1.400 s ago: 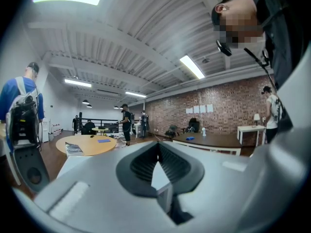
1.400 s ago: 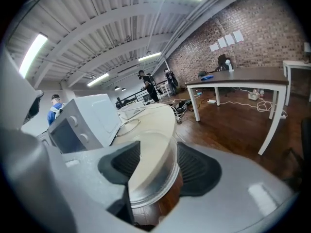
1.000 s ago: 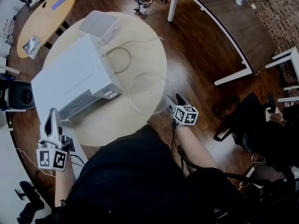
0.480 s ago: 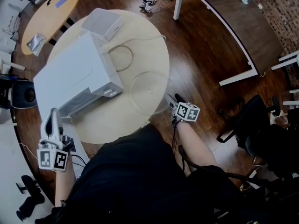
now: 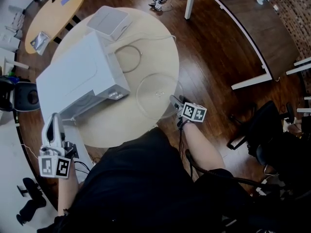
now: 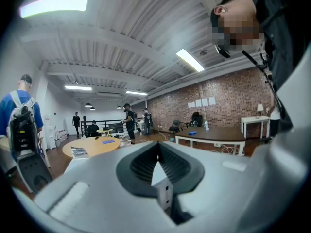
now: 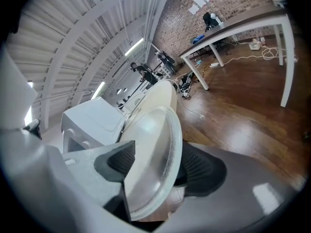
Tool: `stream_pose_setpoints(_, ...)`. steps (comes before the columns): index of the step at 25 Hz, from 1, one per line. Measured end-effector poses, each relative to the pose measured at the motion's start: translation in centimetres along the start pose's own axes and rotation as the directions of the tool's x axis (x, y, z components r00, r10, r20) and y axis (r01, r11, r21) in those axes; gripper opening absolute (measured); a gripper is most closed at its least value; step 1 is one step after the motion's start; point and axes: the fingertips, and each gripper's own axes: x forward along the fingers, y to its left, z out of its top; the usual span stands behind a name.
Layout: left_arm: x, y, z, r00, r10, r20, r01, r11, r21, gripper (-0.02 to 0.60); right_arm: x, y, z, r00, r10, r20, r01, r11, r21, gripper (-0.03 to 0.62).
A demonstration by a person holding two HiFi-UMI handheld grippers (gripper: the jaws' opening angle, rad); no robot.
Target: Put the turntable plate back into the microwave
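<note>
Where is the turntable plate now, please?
Head view: the turntable plate lies on the round table, right of the microwave; its near rim sits between the right claw's jaws, which have just been opening.

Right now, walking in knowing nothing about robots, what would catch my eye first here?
Probably the clear glass turntable plate lying on the round table, its rim between the jaws of the right gripper, which have just been opening. Beside it stands the white microwave, its door pinched in the left gripper.
</note>
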Motion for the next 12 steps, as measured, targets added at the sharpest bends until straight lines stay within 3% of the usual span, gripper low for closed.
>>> stream_pose_setpoints(12,-0.4,0.8,-0.6,0.999,0.031,-0.017,-0.031,0.999,-0.01,0.003,1.8,0.7,-0.6,0.999,0.026,-0.035,-0.025,0.999,0.026,0.299)
